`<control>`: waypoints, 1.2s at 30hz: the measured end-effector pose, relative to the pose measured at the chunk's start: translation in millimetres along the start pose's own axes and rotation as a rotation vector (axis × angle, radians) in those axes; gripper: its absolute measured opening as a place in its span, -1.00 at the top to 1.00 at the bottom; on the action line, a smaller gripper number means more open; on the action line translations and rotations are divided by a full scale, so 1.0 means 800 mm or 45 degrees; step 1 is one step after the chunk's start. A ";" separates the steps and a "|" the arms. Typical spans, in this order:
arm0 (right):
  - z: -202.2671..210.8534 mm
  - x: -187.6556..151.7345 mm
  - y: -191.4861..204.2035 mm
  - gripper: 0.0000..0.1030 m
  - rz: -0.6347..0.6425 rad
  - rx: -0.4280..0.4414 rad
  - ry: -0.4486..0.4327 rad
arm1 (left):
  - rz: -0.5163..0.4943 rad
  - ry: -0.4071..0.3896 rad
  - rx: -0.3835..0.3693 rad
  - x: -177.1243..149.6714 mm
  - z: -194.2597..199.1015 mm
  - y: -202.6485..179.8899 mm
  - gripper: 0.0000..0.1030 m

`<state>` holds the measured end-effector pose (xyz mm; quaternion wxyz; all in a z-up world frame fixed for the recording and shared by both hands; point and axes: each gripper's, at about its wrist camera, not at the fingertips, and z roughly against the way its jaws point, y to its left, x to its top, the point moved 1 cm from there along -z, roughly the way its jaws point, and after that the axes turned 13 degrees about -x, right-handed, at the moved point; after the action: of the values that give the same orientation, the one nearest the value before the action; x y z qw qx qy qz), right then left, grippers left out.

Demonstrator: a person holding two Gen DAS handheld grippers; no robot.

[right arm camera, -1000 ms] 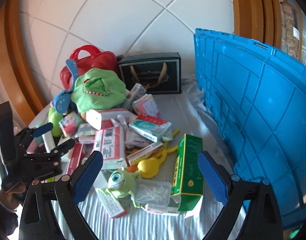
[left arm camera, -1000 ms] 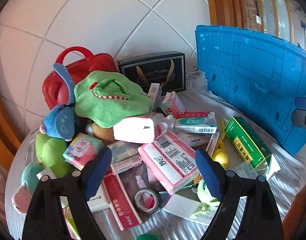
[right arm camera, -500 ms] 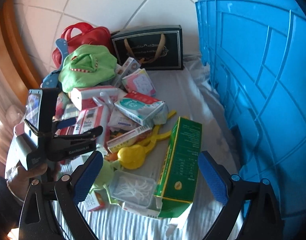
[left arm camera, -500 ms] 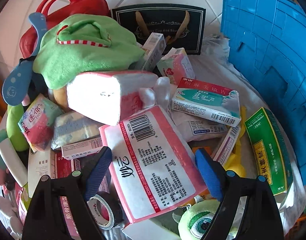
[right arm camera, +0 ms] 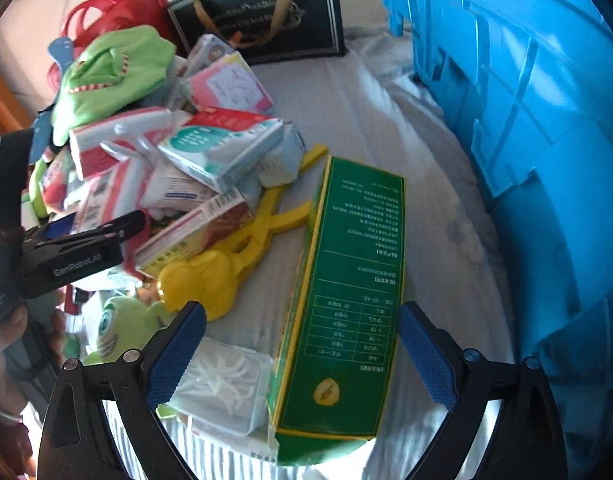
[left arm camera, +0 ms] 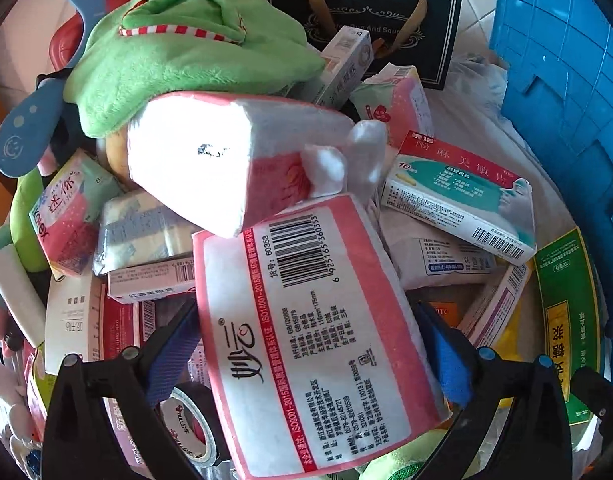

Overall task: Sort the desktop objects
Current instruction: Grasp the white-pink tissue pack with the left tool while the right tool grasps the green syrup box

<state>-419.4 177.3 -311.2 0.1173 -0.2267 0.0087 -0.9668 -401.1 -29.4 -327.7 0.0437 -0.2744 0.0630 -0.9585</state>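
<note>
A pink and white tissue pack (left arm camera: 318,332) with a barcode lies on top of a heap of boxes and toys. My left gripper (left arm camera: 310,356) is open with one blue pad on each side of this pack, close against it. The left gripper also shows in the right wrist view (right arm camera: 106,232), low over the heap. A long green box (right arm camera: 346,300) lies on the white cloth. My right gripper (right arm camera: 302,352) is open, its pads either side of the near end of the green box, apart from it.
A large blue crate (right arm camera: 526,120) stands at the right. A dark gift bag (left arm camera: 370,20), a red case (right arm camera: 118,8) and a green plush (left arm camera: 186,52) are at the back. A yellow plastic clip (right arm camera: 234,252), a clear box of floss picks (right arm camera: 222,380), a tape roll (left arm camera: 190,428) and medicine boxes lie around.
Both grippers have moved forward and down. The left one has come around the pink tissue pack; the right one has come over the near end of the green box.
</note>
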 end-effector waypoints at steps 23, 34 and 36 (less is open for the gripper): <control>0.016 -0.044 0.013 -0.04 -0.018 -0.124 -0.061 | -0.143 -0.110 -0.177 -0.039 0.054 0.034 -0.83; 0.170 -0.040 0.040 -0.04 -0.131 -0.094 -0.407 | -0.378 -0.386 -0.261 -0.002 0.179 0.009 -0.83; 0.203 -0.042 0.042 -0.04 -0.159 -0.091 -0.479 | -0.434 -0.440 -0.294 0.009 0.205 -0.006 -0.83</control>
<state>-310.9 158.3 -182.7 0.0487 -0.4073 0.0068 -0.9120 -320.1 -41.6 -185.7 -0.1397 -0.4439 0.1165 -0.8774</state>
